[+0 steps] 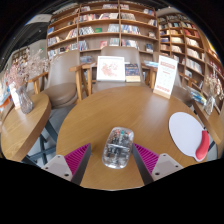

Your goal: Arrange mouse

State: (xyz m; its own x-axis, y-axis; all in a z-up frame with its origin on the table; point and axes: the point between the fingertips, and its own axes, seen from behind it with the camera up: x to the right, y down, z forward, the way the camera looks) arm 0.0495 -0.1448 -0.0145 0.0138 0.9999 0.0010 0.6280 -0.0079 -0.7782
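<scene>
Mouse (118, 147) is seen lying on the round wooden table (110, 110), between the fingers of the gripper (111, 157), which are spread wide with a gap left at either side; nothing is gripped. A white mouse pad (187, 132) is found at about two o'clock, well apart, so arranging is judged barely begun. Fingertips are partly cut off, and contact cannot be confirmed.

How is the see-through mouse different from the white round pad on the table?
The mouse is clear and humped; the pad is white and flat. The mouse is smaller than the pad. The mouse sits between the open gripper fingers; the pad lies off to the side, beyond them. Both rest on the same round wooden table.
</scene>
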